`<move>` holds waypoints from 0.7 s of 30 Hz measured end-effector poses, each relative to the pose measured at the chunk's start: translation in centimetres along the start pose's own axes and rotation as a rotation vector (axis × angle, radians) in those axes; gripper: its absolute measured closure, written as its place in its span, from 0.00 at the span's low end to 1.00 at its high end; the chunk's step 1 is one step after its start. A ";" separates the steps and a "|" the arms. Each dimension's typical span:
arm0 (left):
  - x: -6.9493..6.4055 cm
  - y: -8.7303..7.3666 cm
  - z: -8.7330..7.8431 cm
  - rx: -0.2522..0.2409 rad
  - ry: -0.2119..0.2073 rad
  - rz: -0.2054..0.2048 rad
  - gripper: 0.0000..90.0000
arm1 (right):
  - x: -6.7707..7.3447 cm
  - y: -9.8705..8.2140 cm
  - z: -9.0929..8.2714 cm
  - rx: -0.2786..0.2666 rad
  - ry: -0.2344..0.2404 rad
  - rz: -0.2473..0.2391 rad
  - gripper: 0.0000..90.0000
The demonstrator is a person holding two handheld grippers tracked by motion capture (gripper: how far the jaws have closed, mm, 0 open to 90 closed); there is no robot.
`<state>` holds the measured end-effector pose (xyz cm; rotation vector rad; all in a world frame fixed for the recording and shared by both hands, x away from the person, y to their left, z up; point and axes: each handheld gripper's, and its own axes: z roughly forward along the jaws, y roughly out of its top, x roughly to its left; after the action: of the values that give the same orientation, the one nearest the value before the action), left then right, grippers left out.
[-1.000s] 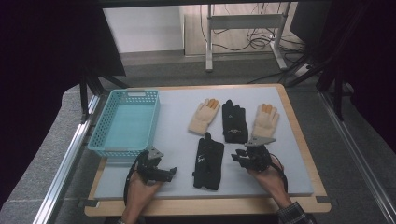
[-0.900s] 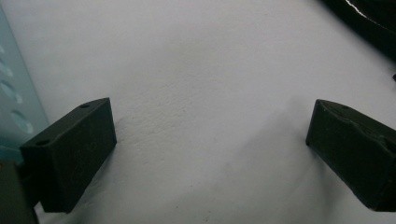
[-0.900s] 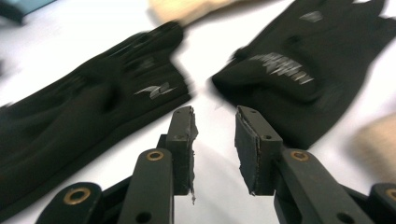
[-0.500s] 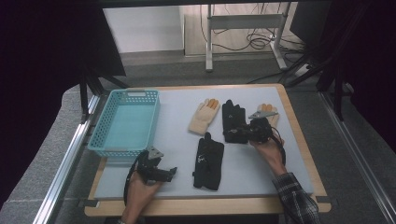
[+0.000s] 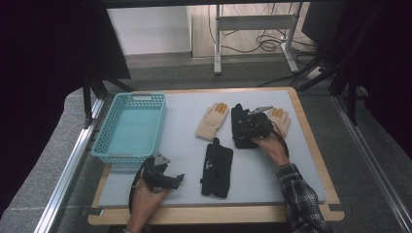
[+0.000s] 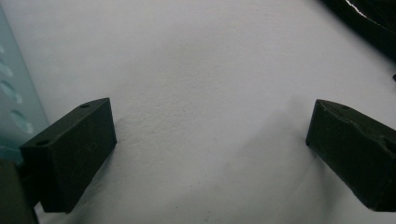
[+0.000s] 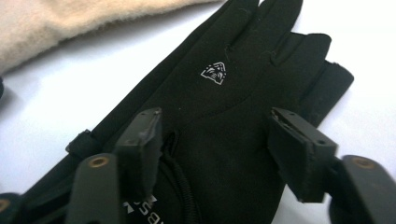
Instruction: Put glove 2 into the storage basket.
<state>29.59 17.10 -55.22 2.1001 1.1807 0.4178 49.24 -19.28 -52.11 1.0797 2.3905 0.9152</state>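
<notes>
My right tool (image 5: 250, 125) hangs over the far black glove (image 5: 241, 127), which lies flat on the grey counter (image 5: 184, 121) between two tan gloves, one (image 5: 212, 121) to its left and one (image 5: 281, 119) to its right in the high view. In the right tool's own view that black glove (image 7: 224, 116) lies directly under and between my two jaws, its cuff nearest me and its fingers pointing away, with a small white logo on its back. The jaws have just been opening and now stand apart, one over each side of the glove; the pads press on nothing, though I cannot tell whether their tips touch the fabric. A strip of tan glove (image 7: 84, 21) runs along the upper left of that view, just beside the black one.

My left tool (image 5: 163, 177) sits at the near edge of the counter, just in front of the blue basket (image 5: 104, 141), well apart from all the gloves on the far side. Its jaws are wide apart with only bare counter (image 6: 201, 93) between them; the basket's wall (image 6: 14, 107) shows at the left edge, and a dark corner of the near black glove (image 6: 369, 23) shows at the upper right. In the high view that near black glove (image 5: 217, 167) lies just to the right of my left tool, not touching it.
</notes>
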 end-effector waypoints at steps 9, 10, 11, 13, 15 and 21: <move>0.0 0.0 0.0 0.000 0.000 0.000 0.02 | 0.1 0.3 -0.7 0.014 -0.032 0.028 0.84; 0.0 0.0 0.0 0.000 0.000 0.000 0.02 | 0.1 0.3 -0.7 0.014 -0.032 0.028 0.84; 0.0 0.0 0.0 0.000 0.000 0.000 0.02 | 0.1 0.2 -0.8 0.009 -0.029 0.041 0.84; 0.0 0.0 0.0 0.000 0.000 0.000 0.02 | 0.1 0.0 -1.3 -0.004 -0.024 0.059 0.85; 0.0 0.0 0.0 0.000 0.000 0.000 0.02 | 0.3 -0.2 -1.9 -0.017 -0.025 0.057 0.85; 0.0 0.0 0.0 0.001 0.000 0.000 0.02 | 1.2 -0.4 -4.4 -0.079 0.007 0.069 0.85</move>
<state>29.59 17.10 -55.21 2.1009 1.1811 0.4174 45.85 -20.36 -49.22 1.1374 2.3148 1.0289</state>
